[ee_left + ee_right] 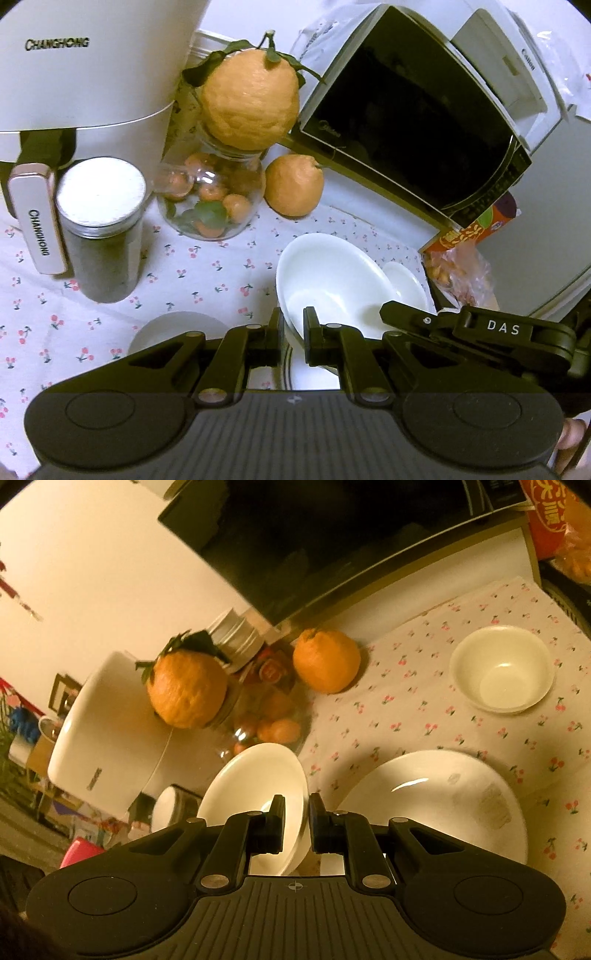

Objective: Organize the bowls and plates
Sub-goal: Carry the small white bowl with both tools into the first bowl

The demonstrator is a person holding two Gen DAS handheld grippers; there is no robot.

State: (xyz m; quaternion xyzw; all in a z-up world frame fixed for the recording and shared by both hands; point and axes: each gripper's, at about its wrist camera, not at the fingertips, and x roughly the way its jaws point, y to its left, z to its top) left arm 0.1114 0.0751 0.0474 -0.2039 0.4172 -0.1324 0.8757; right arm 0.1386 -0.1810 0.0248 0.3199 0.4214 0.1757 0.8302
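In the left wrist view my left gripper [293,334] is shut on the rim of a white bowl [328,280], held tilted above the cherry-print cloth. A second white dish [404,282] shows just behind it, and the right gripper's black finger [417,317] reaches in from the right. A small white bowl [177,328] sits at the lower left. In the right wrist view my right gripper [296,821] is shut on the rim of a small white plate [255,782], held tilted. A large white plate [439,801] lies on the cloth to its right, and a white bowl [502,668] stands further back.
A white air fryer [85,74], a dark lidded canister [101,229], a glass jar of small oranges [212,195] topped by a big orange [251,103], a loose orange [293,184], a microwave [410,110] and a snack bag [458,266] ring the cloth.
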